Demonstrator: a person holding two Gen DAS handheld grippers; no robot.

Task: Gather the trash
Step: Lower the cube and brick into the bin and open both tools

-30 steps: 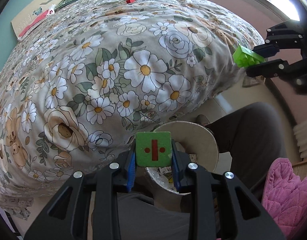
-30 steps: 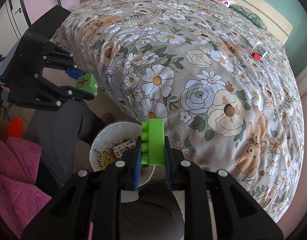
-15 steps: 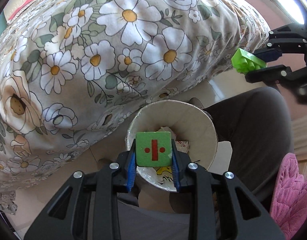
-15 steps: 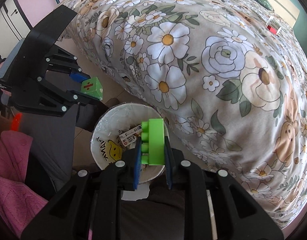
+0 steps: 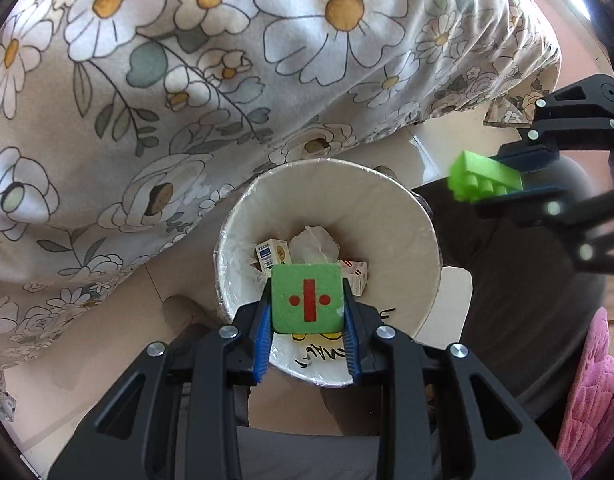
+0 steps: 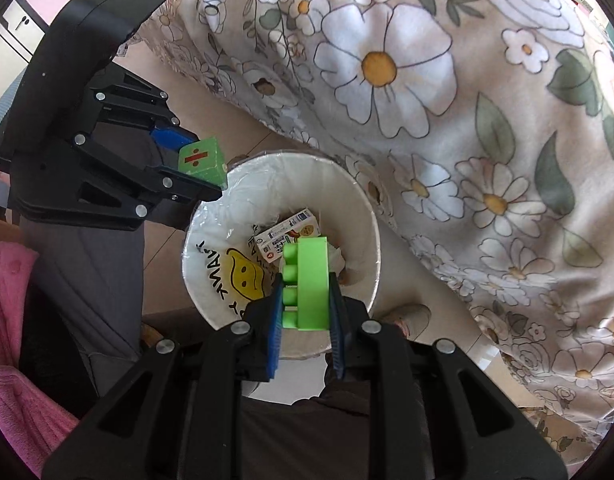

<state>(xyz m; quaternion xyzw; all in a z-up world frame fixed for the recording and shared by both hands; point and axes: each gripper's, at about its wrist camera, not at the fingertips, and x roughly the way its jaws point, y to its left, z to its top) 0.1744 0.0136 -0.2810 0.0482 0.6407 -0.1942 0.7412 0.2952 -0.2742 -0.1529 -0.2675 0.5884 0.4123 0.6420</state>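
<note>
Trash bin half-filled, two green pieces poised over it

Trash goes into the round white paper-lined bin with a yellow smiley face [image 6: 211, 276], which stands on the floor just beside the edge of the floral-print bedspread [image 6: 447, 92] and between the person's dark-trousered legs [image 5: 519, 320]. Small printed cartons [image 6: 291, 236] and a crumpled white tissue [image 5: 313, 242] already lie at the bin's bottom, so part of the collecting looks done.

Above the bin's opening, the left gripper [image 5: 307, 312] has its blue pads clamped on a green foam cube marked with a red bar and two dots [image 5: 307, 298]. Seen from the other camera, that cube hangs at the bin's rim rather than over its middle. The right gripper [image 6: 305, 312] is clamped on a bright green studded plastic building brick [image 6: 309, 284], held over the bin's inside.

Neither piece has been let go yet. What seems left is to open both sets of jaws so cube and brick fall in; the cube may first need bringing further over the opening.
</note>
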